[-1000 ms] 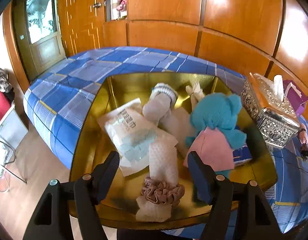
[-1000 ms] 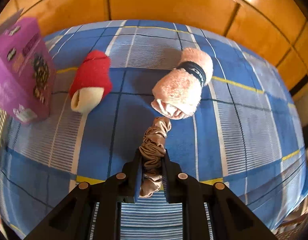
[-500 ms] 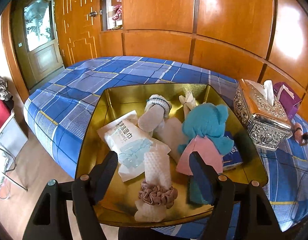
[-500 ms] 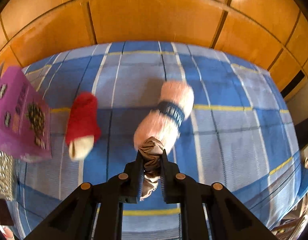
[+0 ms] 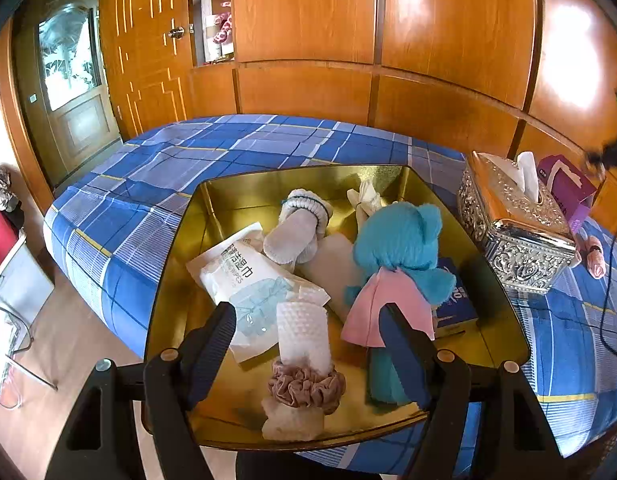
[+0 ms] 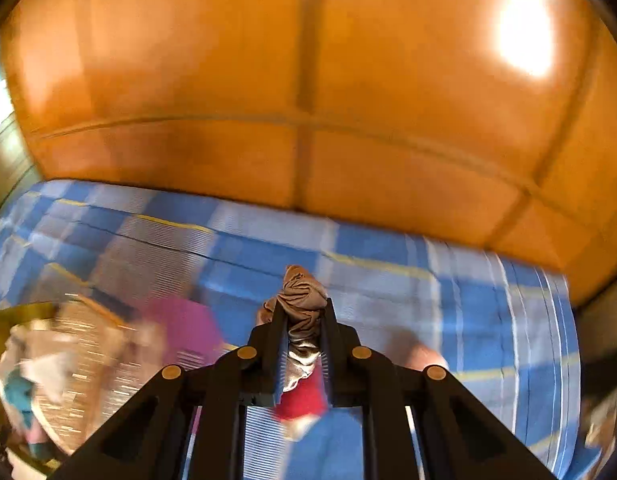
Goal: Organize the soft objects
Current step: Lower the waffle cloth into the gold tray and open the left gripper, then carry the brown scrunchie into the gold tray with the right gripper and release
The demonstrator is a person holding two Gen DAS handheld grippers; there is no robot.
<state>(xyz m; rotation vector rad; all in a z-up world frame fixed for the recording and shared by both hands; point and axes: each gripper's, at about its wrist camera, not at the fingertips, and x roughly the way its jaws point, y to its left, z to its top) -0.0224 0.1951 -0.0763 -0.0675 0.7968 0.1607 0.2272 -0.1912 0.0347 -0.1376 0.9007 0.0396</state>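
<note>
My right gripper is shut on a tan satin scrunchie and holds it up in the air over the blue plaid bed. A red rolled sock shows blurred below the fingers. My left gripper is open and empty, hovering over the near side of a gold tray. The tray holds a teal plush toy in a pink dress, a wet-wipes pack, a white rolled sock, a white cloth with a mauve scrunchie around it.
A silver tissue box stands right of the tray, with a purple box behind it. A pink rolled towel lies at the far right. Wood-panelled wall runs behind the bed; floor and a door lie left.
My right gripper has lifted the tan scrunchie off the bed and swung left, so the tray and tissue box come into its view. My left gripper has drawn back a little from the tray.
</note>
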